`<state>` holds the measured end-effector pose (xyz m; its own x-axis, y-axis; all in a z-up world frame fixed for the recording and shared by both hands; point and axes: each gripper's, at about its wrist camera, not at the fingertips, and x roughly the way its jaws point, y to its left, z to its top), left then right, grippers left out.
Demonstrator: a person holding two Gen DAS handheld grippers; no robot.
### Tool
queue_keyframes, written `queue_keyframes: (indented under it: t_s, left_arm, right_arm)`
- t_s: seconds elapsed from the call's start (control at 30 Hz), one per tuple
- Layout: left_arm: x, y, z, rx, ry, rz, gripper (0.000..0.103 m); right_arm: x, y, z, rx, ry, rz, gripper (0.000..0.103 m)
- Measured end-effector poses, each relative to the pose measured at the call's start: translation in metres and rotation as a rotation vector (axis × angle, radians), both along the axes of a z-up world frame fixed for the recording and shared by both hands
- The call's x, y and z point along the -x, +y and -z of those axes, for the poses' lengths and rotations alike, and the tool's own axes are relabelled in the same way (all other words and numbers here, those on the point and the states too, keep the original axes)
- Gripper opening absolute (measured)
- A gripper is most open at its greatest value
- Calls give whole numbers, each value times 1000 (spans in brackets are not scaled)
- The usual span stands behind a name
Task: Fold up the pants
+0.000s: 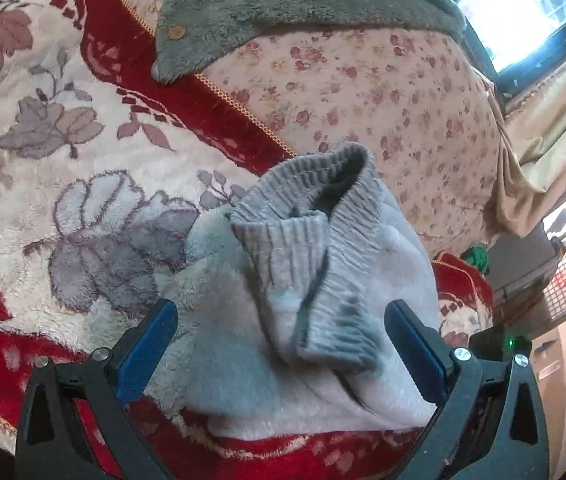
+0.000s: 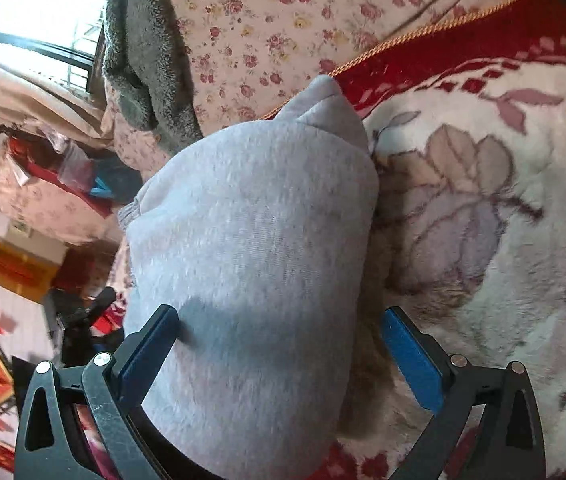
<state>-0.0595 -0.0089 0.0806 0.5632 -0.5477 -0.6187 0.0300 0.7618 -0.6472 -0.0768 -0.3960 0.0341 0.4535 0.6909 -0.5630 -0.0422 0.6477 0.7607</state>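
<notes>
The light grey fleece pants (image 1: 295, 352) lie bunched on a red and white floral blanket (image 1: 83, 208). Their ribbed grey waistband (image 1: 315, 216) stands open at the far end in the left wrist view. My left gripper (image 1: 281, 340) is open, its blue pads on either side of the bunched cloth. In the right wrist view the pants (image 2: 251, 264) show as a smooth folded bundle. My right gripper (image 2: 281, 344) is open around the near end of the bundle, and the left pad (image 2: 151, 356) touches the cloth.
A pink rose-print quilt (image 1: 383, 92) lies behind the pants. A grey fleece garment with wooden buttons (image 1: 267, 12) rests on it. A bright window (image 1: 515, 20) and a beige curtain (image 1: 523, 172) are at the right. Room clutter (image 2: 23, 208) shows beyond the bed edge.
</notes>
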Motion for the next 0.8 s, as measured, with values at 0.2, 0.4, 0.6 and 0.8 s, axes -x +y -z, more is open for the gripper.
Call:
queue_keyframes:
  t_s: [0.2,0.4,0.6,0.8]
  left_arm:
    - [-4,-13,3,-67,-6,14,103]
    - [-10,-33,2,-238,-35,-16,103]
    - [-14,-29,12,-217,-44,3,103]
    - [-11,-25,9,-207,-67,12,103]
  right_arm:
    - [-8,5,0,-7,0,-10,103]
    - [-11,20,-8,70,-31,-41,103]
    - [-17,20,-3,65,-15,-74,103]
    - [-13,17,-1,62,-36,-72,103]
